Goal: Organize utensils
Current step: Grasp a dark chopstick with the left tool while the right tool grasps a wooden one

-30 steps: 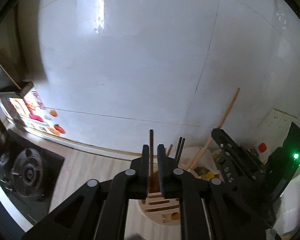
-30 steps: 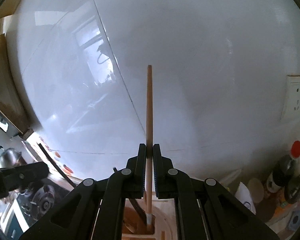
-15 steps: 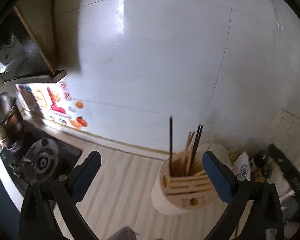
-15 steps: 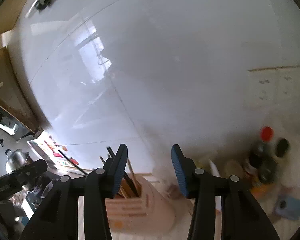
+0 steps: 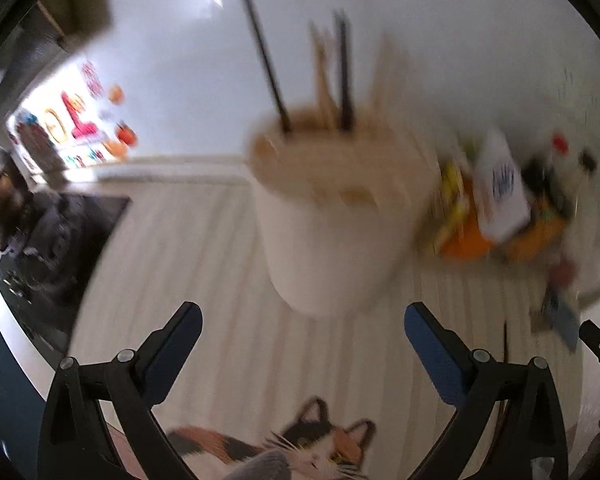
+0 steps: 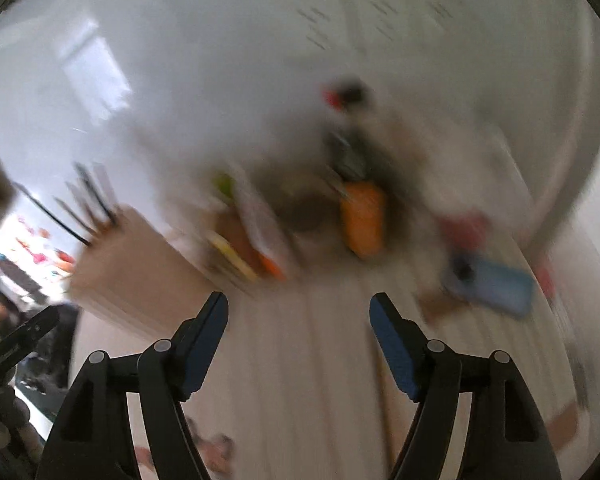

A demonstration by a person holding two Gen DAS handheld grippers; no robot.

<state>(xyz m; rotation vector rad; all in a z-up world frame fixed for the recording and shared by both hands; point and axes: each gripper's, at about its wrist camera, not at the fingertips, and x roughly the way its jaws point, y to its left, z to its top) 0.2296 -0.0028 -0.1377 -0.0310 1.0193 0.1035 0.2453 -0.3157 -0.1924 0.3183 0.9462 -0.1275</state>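
A cream utensil holder (image 5: pixel 336 224) stands on the pale striped counter, holding several black and wooden chopsticks (image 5: pixel 342 76). My left gripper (image 5: pixel 300 340) is open and empty, just in front of the holder. In the right wrist view the holder (image 6: pixel 136 272) is at the left with chopsticks (image 6: pixel 88 204) sticking out. My right gripper (image 6: pixel 298 336) is open and empty over the counter. A loose stick (image 5: pixel 506 340) lies on the counter near the left gripper's right finger. Both views are blurred.
A black stove (image 5: pixel 56 240) with a kettle is at the left. Packets, bottles and an orange item (image 6: pixel 362 220) crowd the wall at the right. A blue phone (image 6: pixel 492 284) lies on the counter. A cat-print mat (image 5: pixel 312 440) is at the near edge.
Both grippers opened and let go of their chopsticks, which now stand in the holder. Both have pulled back and tilted down toward the counter.
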